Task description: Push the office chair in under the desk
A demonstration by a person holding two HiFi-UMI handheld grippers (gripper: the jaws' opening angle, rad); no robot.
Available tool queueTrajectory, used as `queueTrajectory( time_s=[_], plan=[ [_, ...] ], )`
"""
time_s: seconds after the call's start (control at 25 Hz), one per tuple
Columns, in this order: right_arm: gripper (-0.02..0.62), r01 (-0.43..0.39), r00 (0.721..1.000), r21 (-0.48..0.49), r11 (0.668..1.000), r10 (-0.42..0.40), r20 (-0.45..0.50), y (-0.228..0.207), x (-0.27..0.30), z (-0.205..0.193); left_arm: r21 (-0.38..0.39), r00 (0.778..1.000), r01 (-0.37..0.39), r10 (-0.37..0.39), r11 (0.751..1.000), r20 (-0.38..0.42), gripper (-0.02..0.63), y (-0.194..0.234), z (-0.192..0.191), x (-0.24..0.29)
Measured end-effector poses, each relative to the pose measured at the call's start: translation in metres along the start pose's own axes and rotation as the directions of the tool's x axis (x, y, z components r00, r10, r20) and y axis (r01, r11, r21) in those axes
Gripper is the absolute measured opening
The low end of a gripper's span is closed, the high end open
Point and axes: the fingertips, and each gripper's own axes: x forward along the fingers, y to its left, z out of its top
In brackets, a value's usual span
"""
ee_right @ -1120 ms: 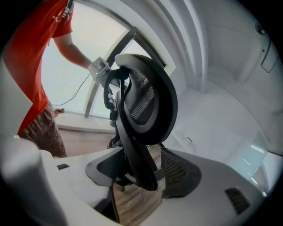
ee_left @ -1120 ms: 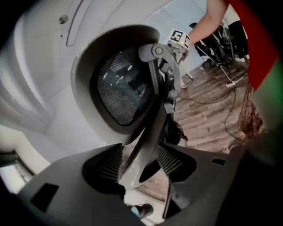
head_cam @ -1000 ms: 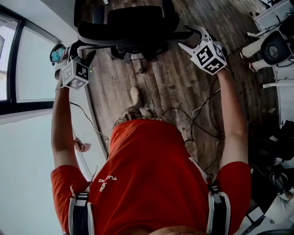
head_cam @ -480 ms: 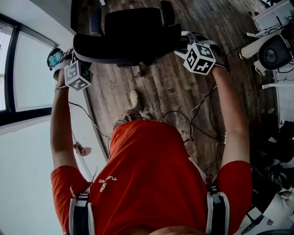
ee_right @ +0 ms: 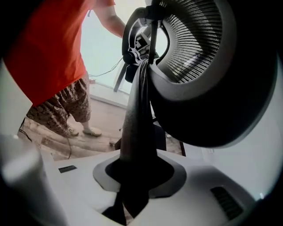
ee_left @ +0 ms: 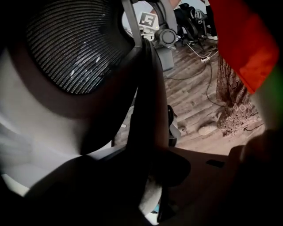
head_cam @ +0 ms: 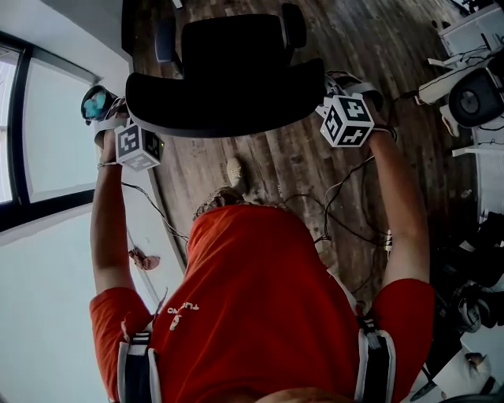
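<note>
Nearest the camera is the person's red shirt, with both bare arms stretched forward. A shoe and loose cables lie on the wood floor just beyond it.

The left gripper is at the left end of the backrest of the office chair, and the right gripper is at the right end. Their jaws have just been closing. In the left gripper view the dark rim of the backrest runs down between the jaws, which pinch it, though that view is dim. In the right gripper view the same kind of rim sits deep in the gap, and the jaws are clamped on it.

The chair stands on the floor near its left edge, beside the wall with the window. The top of the backrest has its long axis across the head view, from one gripper to the other. The seat lies beyond the backrest, with the armrests on either side. The chair therefore faces away from the person, toward the far end of the floor.
</note>
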Motion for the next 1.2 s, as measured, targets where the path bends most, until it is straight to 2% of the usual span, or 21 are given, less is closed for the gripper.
queueTrajectory(
  time_s=[0.2,0.4,0.64,1.2],
  plan=[
    [0.114,0.008,1.0,0.006,1.0,-0.008,-0.007,-0.018,0.013,-0.007,0.009,1.0,-0.007,0.007,1.0,0.01,0.121,0.017,-0.003,0.018],
    [0.112,0.008,1.0,0.005,1.0,-0.008,-0.005,-0.042,0.026,-0.02,0.042,1.0,0.018,-0.018,0.999,-0.003,0.112,0.033,-0.009,0.042],
    [0.112,0.003,1.0,0.006,1.0,-0.003,-0.009,-0.08,0.048,-0.032,0.036,1.0,-0.014,0.014,0.999,0.014,0.106,0.067,-0.01,0.065],
    [0.112,0.011,0.998,0.059,0.998,-0.007,-0.055,-0.168,0.103,-0.051,0.047,0.999,-0.042,0.041,0.998,0.032,0.106,0.143,-0.039,0.132]
  ],
)
